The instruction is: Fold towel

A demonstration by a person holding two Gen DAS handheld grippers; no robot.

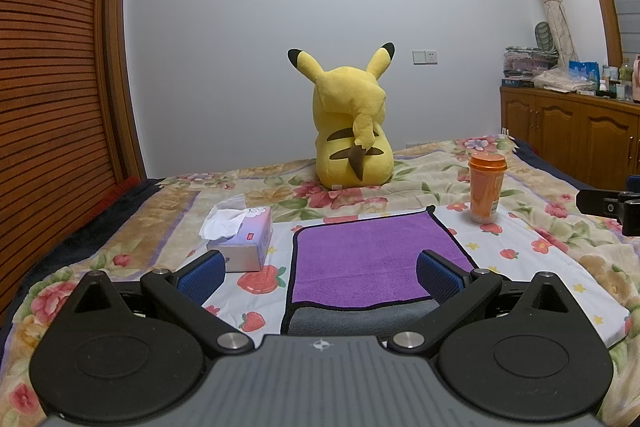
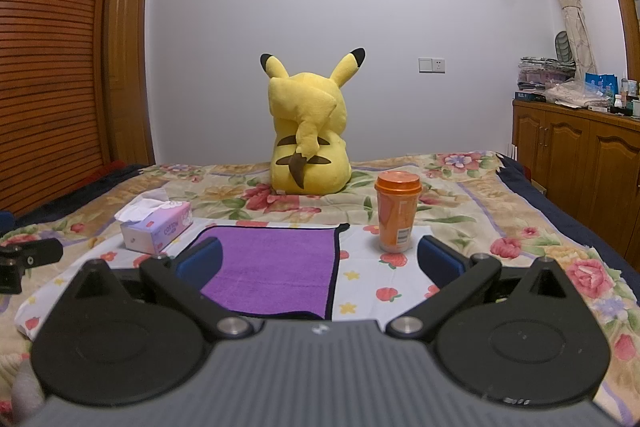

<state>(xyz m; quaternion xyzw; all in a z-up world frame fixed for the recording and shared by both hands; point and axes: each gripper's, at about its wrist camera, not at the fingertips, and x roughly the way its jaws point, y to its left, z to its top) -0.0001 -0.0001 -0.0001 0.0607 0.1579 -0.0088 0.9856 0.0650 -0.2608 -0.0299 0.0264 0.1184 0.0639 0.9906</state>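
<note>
1. Step in hand, as I judge it: the approach to a grasp, with the towel (image 1: 372, 259) already doubled once; a further fold looks to be left.
2. The left hand-held gripper (image 1: 320, 273) and right hand-held gripper (image 2: 320, 261) both stand wide, holding nothing.
3. Next move calls for lowering each onto a near corner and pinching both layers.
4. The towel lies flat on the bed (image 1: 560, 247) just ahead: purple, dark-edged, grey underside showing at the near edge.

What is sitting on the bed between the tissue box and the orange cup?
The purple towel lies flat between the tissue box and the orange cup, clearest in the right wrist view.
</note>
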